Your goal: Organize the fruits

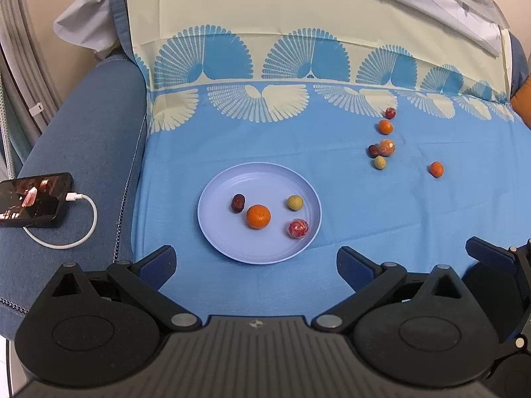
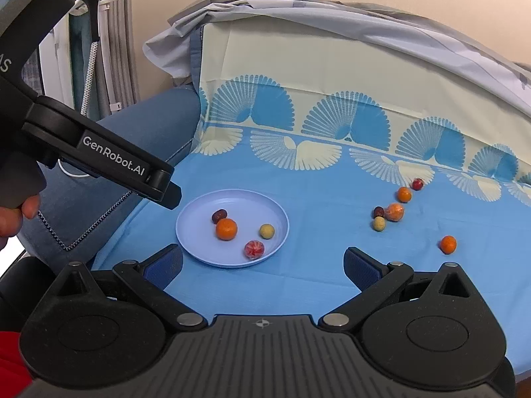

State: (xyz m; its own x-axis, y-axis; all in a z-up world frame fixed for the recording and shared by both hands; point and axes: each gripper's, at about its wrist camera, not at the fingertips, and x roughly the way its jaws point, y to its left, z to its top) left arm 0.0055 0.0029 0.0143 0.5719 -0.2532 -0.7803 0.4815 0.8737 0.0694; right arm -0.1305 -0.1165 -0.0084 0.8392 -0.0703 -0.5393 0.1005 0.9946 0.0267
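Note:
A lilac plate (image 1: pixel 212 195) (image 2: pixel 195 214) lies on the blue cloth and holds a dark date (image 1: pixel 237 203), an orange (image 1: pixel 258 216) (image 2: pixel 226 229), a yellow-green ball fruit (image 1: pixel 294 202) and a wrapped red fruit (image 1: pixel 297 228) (image 2: pixel 254 249). Loose fruit lies farther right: a red one (image 1: pixel 390 112), an orange (image 1: pixel 385 127), a bagged orange (image 1: pixel 387 147) (image 2: pixel 395 212), a date (image 1: pixel 373 151), a yellow-green one (image 1: pixel 380 163) and a lone orange (image 1: pixel 436 169) (image 2: pixel 448 244). My left gripper (image 1: pixel 257 260) is open and empty, short of the plate. My right gripper (image 2: pixel 264 263) is open and empty too.
A phone (image 1: pixel 35 200) on a white charging cable (image 1: pixel 83 229) rests on the sofa's blue armrest at the left. The sofa back rises behind the cloth. The left gripper's body (image 2: pixel 99 156), held by a hand, crosses the right wrist view's left side.

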